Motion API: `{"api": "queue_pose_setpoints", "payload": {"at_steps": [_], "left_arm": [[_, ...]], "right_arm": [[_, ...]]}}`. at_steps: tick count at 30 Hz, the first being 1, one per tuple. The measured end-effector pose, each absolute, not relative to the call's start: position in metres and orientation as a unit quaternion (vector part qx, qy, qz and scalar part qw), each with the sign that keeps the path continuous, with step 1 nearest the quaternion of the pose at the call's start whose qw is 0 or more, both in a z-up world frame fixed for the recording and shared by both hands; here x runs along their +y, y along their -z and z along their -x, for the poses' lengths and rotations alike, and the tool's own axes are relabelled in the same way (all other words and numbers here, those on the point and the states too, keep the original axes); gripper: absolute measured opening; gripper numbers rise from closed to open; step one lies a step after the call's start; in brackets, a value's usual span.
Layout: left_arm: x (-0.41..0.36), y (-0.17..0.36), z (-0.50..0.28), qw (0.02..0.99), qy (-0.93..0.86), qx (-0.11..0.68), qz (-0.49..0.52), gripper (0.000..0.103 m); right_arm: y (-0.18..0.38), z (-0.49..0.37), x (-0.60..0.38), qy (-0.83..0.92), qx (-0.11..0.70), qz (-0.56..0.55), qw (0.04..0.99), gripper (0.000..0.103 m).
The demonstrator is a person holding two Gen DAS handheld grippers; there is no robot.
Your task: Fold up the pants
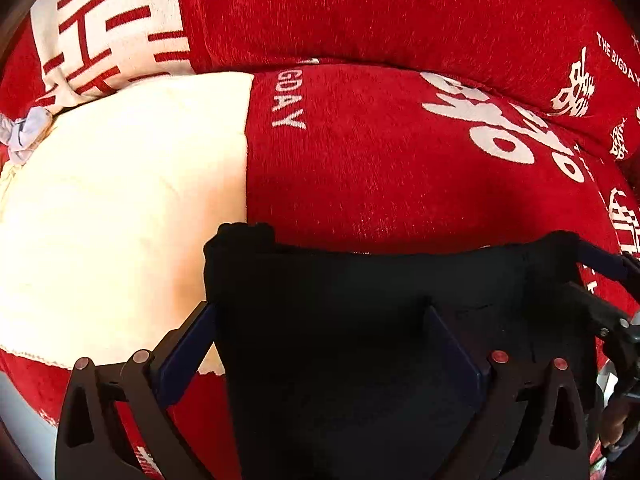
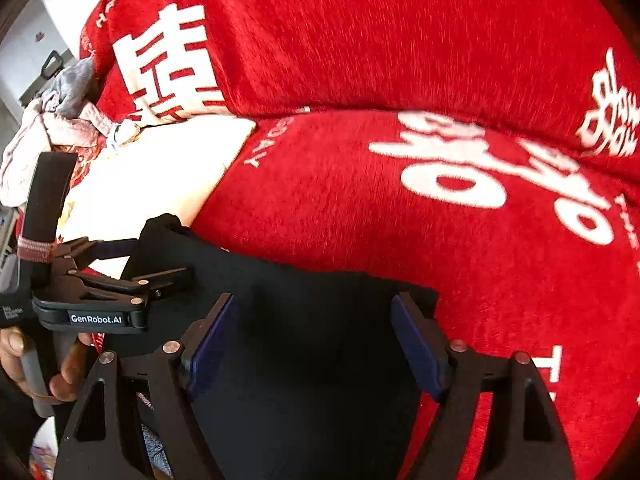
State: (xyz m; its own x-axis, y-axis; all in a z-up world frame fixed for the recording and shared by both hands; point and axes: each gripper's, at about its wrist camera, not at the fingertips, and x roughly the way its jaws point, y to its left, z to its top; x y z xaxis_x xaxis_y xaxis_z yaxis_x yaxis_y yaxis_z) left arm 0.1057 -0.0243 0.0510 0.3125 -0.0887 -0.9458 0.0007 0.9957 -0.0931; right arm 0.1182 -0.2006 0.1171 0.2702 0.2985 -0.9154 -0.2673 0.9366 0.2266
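The black pants (image 1: 360, 320) lie on a red sofa cover (image 1: 360, 180) with white lettering, their top edge stretched between the two tools, beside a cream cushion (image 1: 120, 200). The left tongs (image 1: 324, 344) are spread wide around the dark fabric, not pinching it. The right tongs (image 2: 316, 340) are likewise released, astride the cloth.

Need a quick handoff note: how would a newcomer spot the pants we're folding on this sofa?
Start from the big red sofa cover with white lettering, which has a cream patch on its left part. The pants are the black fabric at the seat's front edge, with the open left gripper and right gripper over them. Nothing else on the sofa is plain black; the crumpled pink-grey clothes sit far left.
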Motion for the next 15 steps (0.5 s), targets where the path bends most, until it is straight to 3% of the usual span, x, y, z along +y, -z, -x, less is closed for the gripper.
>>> {"api": "queue_pose_setpoints", "payload": {"at_steps": [6,15], "left_arm": [[-0.015,-0.040,-0.109,0.788,0.039,0.609,0.078,0.103],[-0.012,-0.079,-0.057,0.819,0.015,0.572,0.045,0.103]], "right_arm": [[-0.105,-0.124,-0.189,-0.183,0.590,0.006,0.786,0.097],[-0.163,-0.051,-0.185,-0.126,0.532,0.090,0.832,0.097]]}}
